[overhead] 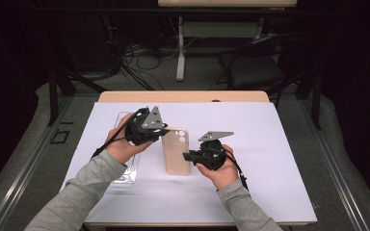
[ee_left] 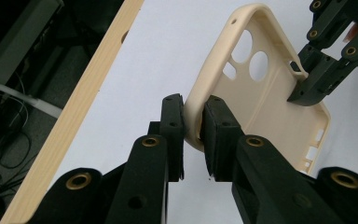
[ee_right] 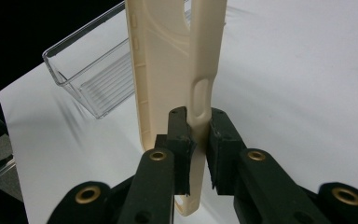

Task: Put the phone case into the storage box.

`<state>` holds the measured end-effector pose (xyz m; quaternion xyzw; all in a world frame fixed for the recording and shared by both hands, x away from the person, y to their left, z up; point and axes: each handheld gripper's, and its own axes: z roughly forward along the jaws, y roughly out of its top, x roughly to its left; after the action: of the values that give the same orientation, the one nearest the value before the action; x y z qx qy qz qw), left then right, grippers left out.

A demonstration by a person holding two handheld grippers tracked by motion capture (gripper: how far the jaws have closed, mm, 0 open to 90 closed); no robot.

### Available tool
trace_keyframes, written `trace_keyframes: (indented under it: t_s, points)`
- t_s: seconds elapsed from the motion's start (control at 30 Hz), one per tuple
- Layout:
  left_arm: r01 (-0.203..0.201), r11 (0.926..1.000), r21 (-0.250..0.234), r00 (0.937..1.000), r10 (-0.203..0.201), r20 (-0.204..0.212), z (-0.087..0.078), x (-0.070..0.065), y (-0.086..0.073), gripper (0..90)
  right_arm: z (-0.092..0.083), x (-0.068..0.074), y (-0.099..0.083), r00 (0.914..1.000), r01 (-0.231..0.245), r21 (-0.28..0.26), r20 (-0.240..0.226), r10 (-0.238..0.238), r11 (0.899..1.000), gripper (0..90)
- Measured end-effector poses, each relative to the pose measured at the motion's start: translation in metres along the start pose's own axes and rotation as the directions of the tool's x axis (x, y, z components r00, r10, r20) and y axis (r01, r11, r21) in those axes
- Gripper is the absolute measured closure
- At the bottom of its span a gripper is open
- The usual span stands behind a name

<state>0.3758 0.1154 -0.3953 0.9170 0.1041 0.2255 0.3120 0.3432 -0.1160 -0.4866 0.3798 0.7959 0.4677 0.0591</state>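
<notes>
White paper [overhead: 270, 159] covers my wooden table [overhead: 183, 96]; beyond it stand a dark chair [overhead: 255, 67] and tangled cables [overhead: 139, 57]. My left tongs [ee_left: 193, 116] and right tongs [ee_right: 199, 128] each clench an edge of the cream phone case [overhead: 176, 150], beside a clear tray [ee_right: 88, 79].

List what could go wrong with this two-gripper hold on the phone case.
1. Both the left gripper and right gripper pinch only thin side walls of the case; pulling apart may bend it or let it slip.
2. If dropped, it could knock the clear tray close by.
</notes>
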Motion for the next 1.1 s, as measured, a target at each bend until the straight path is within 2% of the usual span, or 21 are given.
trace_keyframes:
  t_s: [0.57, 0.9, 1.1]
  points:
    - [-0.003, 1.0000, 0.002, 1.0000, 0.003, 0.007, 0.000, 0.002, 0.001, 79.5, 0.000, -0.001, 0.000, 0.9999, -0.010, -0.007, -0.005, 0.010, 1.000, 79.7]
    - [0.012, 0.9998, 0.015, 0.9998, -0.011, -0.019, -0.002, 0.011, -0.004, 79.5, -0.001, -0.004, 0.001, 0.9996, -0.027, -0.023, -0.009, 0.027, 0.999, 72.3]
    - [0.026, 0.9995, 0.019, 0.9991, -0.025, -0.035, -0.004, 0.019, -0.007, 79.5, -0.001, -0.007, 0.001, 0.9997, -0.025, -0.043, 0.006, 0.025, 0.999, 63.5]
